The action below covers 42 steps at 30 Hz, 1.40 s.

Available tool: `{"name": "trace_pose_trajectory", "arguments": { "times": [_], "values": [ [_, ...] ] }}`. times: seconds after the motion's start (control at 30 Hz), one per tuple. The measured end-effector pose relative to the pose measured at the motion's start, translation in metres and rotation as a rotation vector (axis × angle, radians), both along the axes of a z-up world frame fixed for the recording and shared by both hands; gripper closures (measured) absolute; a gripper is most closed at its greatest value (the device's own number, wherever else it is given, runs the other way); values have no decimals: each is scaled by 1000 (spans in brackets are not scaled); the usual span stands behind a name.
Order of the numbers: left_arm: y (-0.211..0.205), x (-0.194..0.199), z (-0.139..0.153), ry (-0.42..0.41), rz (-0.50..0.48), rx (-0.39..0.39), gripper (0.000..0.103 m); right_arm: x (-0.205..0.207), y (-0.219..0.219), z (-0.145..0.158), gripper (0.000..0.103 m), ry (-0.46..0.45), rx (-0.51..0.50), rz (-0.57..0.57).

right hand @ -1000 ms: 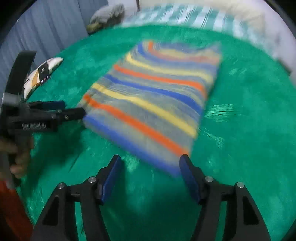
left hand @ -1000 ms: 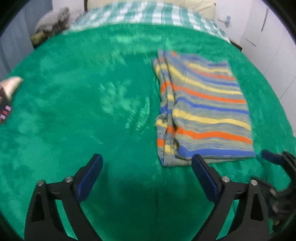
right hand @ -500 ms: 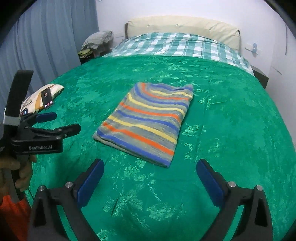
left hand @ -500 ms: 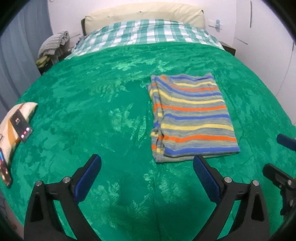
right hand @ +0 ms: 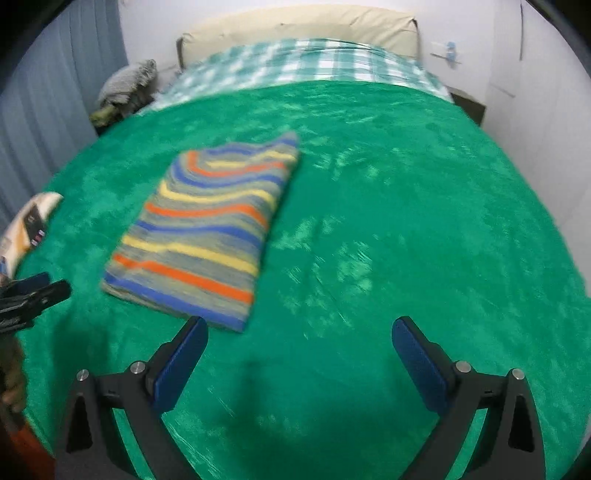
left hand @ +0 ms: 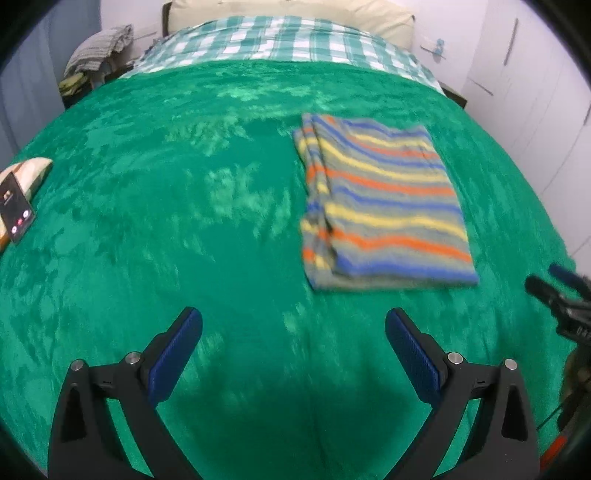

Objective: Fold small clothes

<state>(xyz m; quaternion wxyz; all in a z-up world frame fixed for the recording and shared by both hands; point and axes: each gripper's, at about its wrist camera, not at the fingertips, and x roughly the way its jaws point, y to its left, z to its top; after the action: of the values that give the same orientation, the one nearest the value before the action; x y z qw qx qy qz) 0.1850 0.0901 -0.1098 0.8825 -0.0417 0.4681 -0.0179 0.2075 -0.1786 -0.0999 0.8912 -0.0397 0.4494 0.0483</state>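
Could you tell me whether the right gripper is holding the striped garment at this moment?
No, the right gripper is open over bare green blanket, with the striped garment lying apart.

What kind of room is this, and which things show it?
Most likely a bedroom. A wide bed with a green blanket fills the view, a checked sheet and a cream pillow lie at its head, and a folded striped garment rests on the blanket.
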Motion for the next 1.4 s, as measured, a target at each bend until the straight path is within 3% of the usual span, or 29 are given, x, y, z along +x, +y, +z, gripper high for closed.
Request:
{"name": "trace_pose_trajectory", "arguments": {
  "times": [0.23,0.43,0.7,1.23,1.4],
  "values": [
    [-29,-40,21,-56,-8,16,3,-43,0,20,3,-51,-114,-69],
    [-40,-57,52,-118,2,9,3,-74,1,48,3,-92,-131,-74],
    [-47,-82,68,-150,13,12,3,-108,8,77,1,-136,-140,-71],
    [-51,-103,78,-166,19,36,3,-137,7,99,1,-163,-150,-91],
    [-52,-93,55,-139,2,35,0,-138,2,95,1,-170,-121,-78]
  ]
}}
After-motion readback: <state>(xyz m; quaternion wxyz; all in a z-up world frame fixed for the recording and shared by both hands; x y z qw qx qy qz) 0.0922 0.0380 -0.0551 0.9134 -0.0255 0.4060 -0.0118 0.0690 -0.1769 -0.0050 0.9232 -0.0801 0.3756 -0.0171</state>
